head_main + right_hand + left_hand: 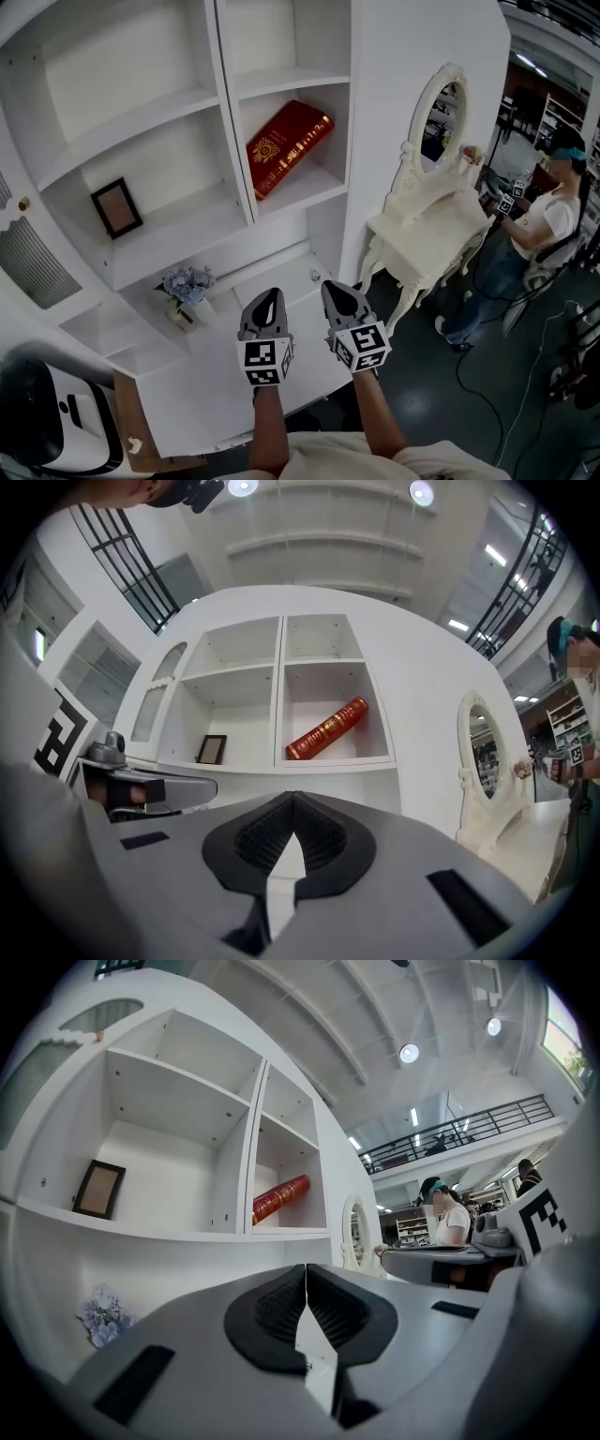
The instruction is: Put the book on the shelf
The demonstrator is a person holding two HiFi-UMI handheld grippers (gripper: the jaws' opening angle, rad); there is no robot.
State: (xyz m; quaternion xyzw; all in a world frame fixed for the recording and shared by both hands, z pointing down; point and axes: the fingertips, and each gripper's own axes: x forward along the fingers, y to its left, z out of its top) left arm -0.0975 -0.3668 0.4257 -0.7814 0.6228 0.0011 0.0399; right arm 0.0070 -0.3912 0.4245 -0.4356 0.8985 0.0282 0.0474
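A red book with gold print (pixel 288 145) lies tilted in the right-hand compartment of the white shelf unit (pixel 211 92); it also shows as the red book (pixel 279 1197) and the red book (pixel 327 728) in the two gripper views. Both grippers hang side by side well below and in front of the shelf, apart from the book. My left gripper (pixel 269 300) is shut with nothing between its pads. My right gripper (pixel 338 292) is shut too, its tips meeting, empty.
A small framed picture (pixel 116 207) stands in the left compartment. A blue flower pot (pixel 187 292) sits on the white counter (pixel 216 375) below. A white vanity table with an oval mirror (pixel 433 202) stands at right; beyond it, a person (pixel 548 220) holding grippers.
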